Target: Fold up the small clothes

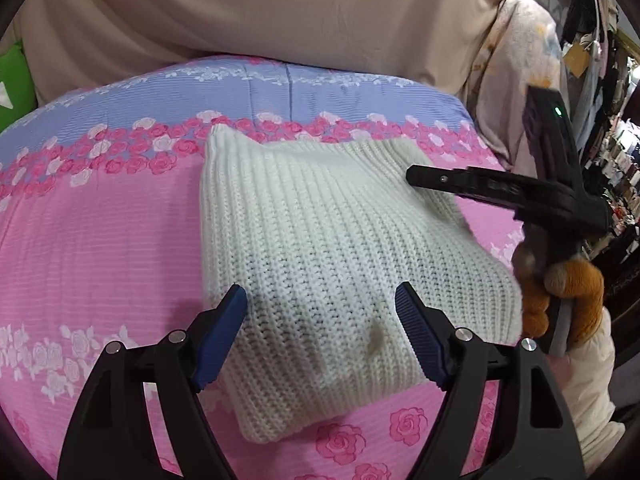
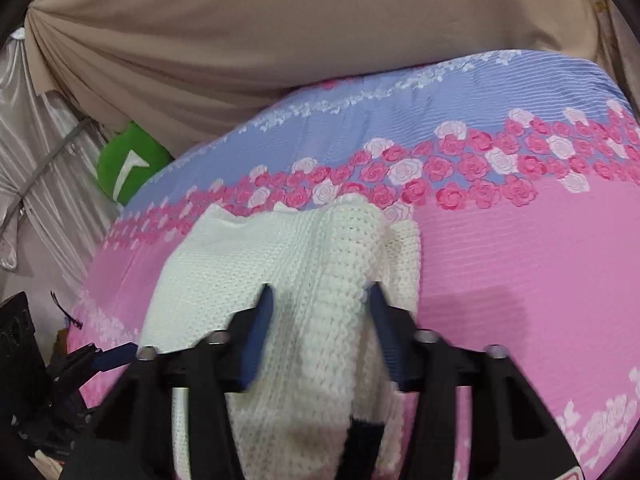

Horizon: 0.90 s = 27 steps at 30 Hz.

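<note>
The white knitted garment [image 1: 320, 248] fills the middle of the left wrist view, lying on the pink rose-print bedspread [image 1: 100, 240], already folded down to a thick, roughly square pad with its ribbed edge toward the upper part of the frame, near the band of roses. In the right wrist view one fold of it runs up the centre of the frame as a raised ridge, and your right gripper [image 2: 320, 304] has its blue pads on either side of that ridge, apparently clamped on the knit; blur keeps me from being sure how firmly. Your left gripper [image 1: 320, 296] stands spread wide over the near edge at the bottom centre of its view, pads apart and gripping nothing. My reading is that you are carrying the right-hand layer across for one more fold. To do that well, keep the bite deep enough that the bulky knit does not slip out, lift only enough for the layer to clear the pad, and lay it so its edge meets the opposite edge squarely. Use the left gripper to pin the near corner so the stack does not slide on the smooth bedspread. Beyond the bed, a beige curtain [image 1: 280, 12] hangs across the top, with a green cushion [image 2: 128, 168] at the left.
</note>
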Each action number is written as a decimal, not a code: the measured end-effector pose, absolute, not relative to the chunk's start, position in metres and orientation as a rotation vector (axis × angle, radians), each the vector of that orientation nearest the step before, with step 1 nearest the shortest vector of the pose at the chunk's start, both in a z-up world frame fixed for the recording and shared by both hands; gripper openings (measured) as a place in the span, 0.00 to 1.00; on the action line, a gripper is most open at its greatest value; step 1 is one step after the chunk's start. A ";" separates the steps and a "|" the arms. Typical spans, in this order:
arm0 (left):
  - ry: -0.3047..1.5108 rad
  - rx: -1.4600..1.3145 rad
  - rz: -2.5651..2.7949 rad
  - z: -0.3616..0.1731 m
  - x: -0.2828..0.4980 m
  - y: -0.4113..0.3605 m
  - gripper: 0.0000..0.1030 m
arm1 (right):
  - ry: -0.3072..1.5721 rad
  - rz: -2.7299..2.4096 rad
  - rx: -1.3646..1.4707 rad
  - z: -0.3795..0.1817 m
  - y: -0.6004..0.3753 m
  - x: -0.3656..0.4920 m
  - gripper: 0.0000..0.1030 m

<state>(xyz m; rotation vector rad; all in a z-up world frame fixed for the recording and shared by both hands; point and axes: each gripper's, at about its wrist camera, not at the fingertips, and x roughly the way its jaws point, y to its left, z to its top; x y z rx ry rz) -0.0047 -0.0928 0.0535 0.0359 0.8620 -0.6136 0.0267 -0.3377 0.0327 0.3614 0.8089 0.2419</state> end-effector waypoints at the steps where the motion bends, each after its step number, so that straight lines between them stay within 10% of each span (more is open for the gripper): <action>1: 0.850 0.045 -0.607 0.053 -0.006 -0.094 0.72 | 0.762 0.277 0.383 0.041 -0.342 0.023 0.13; 14: 0.819 0.110 -0.578 0.042 -0.008 -0.111 0.79 | 0.682 0.174 0.389 0.050 -0.357 -0.034 0.21; 21: 0.816 0.075 -0.588 0.048 -0.015 -0.100 0.79 | 0.741 0.231 0.376 0.020 -0.319 -0.119 0.56; 22: 0.820 0.085 -0.582 0.046 -0.015 -0.103 0.79 | 0.744 0.239 0.378 0.013 -0.315 -0.122 0.55; 25: 0.815 0.118 -0.547 0.040 -0.016 -0.109 0.79 | 0.750 0.217 0.377 0.004 -0.308 -0.121 0.09; 27: 0.807 0.145 -0.519 0.040 -0.020 -0.112 0.79 | 0.681 0.221 0.399 0.017 -0.311 -0.135 0.09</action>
